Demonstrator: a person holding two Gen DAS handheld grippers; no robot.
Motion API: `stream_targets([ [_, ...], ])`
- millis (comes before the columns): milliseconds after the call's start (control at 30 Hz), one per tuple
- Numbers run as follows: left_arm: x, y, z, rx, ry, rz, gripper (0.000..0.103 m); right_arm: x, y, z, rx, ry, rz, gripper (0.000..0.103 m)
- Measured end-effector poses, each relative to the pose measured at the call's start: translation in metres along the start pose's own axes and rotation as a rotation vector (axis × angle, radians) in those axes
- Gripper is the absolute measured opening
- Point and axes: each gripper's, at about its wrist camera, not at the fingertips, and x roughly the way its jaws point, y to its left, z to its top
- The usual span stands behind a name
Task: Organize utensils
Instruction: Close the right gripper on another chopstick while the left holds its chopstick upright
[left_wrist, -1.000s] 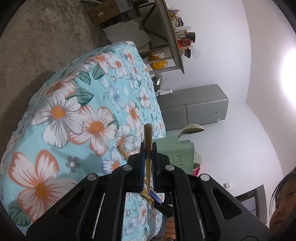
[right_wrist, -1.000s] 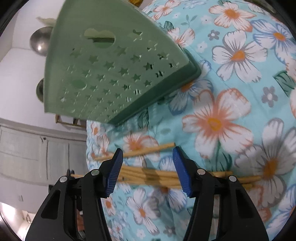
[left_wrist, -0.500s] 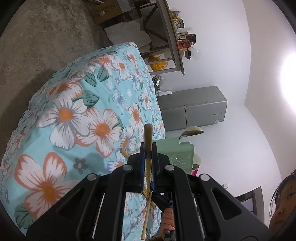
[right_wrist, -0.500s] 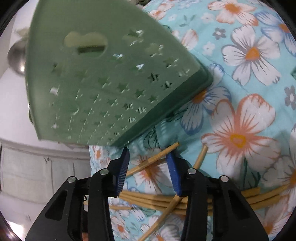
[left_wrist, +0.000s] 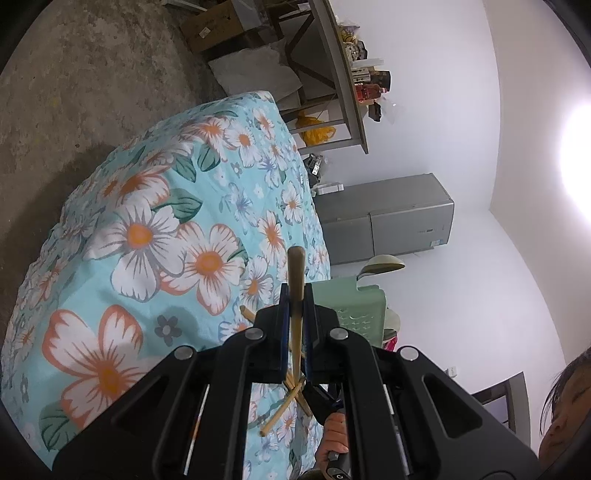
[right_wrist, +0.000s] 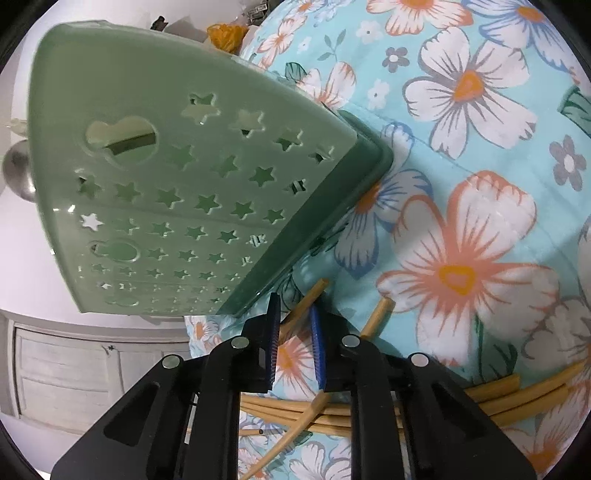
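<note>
My left gripper is shut on a wooden chopstick and holds it above the floral tablecloth. My right gripper is nearly shut around a yellow chopstick lying on the cloth, right beside the green star-holed utensil basket. Several more yellow chopsticks lie in a loose pile under and behind the right gripper. The basket also shows in the left wrist view, beyond the held chopstick.
A grey fridge and a cluttered shelf stand past the table's far edge. A metal ladle bowl sticks out behind the basket. The person's face is at the lower right.
My right gripper has moved toward the basket and narrowed its jaws around one chopstick. My left gripper has stayed shut on its chopstick and barely moved.
</note>
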Motion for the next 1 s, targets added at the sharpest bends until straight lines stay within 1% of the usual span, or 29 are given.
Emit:
stream_targets([
  [133,-0.005,-0.006,0.002,0.015,-0.015,-0.003,0.005,-0.018,-0.001,-0.003,-0.035,-0.020,0.045,0.014],
  [300,-0.011,-0.018,0.006,0.044,-0.036,-0.012,0.005,-0.053,0.018,-0.010,-0.137,-0.072,0.089,0.011],
  [567,-0.026,-0.062,0.009,0.166,-0.086,-0.051,0.005,-0.115,0.052,-0.024,-0.358,-0.178,0.152,0.007],
  [700,-0.035,-0.086,0.009,0.222,-0.109,-0.081,0.005,-0.141,0.070,-0.036,-0.466,-0.247,0.156,0.006],
  [800,-0.039,-0.104,0.008,0.266,-0.121,-0.095,0.005,-0.167,0.075,-0.041,-0.534,-0.310,0.156,0.006],
  [1000,-0.036,-0.140,0.005,0.340,-0.136,-0.125,0.005,-0.192,0.080,-0.040,-0.571,-0.379,0.156,0.006],
])
